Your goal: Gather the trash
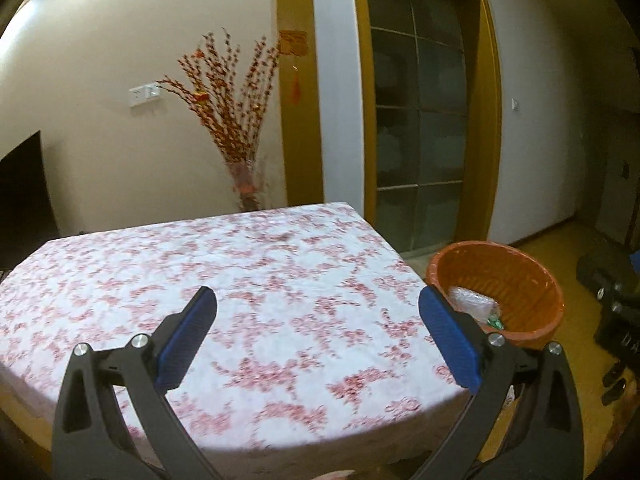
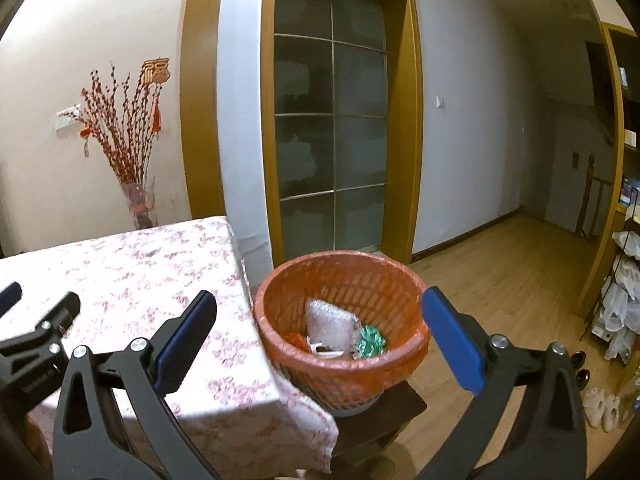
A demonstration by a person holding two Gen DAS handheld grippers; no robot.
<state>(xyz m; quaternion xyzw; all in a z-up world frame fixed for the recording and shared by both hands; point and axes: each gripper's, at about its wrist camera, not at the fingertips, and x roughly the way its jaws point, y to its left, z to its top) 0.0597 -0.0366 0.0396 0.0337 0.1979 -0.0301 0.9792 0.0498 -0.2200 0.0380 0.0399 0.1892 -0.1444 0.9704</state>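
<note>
Trash fills the orange basket; both grippers' jaws gape wide; no legible writing.

orange basket — pink-floral tablecloth

Orange basket, upright, trash inside

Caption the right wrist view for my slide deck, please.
Open right gripper above the orange trash basket holding bubble wrap.
</note>
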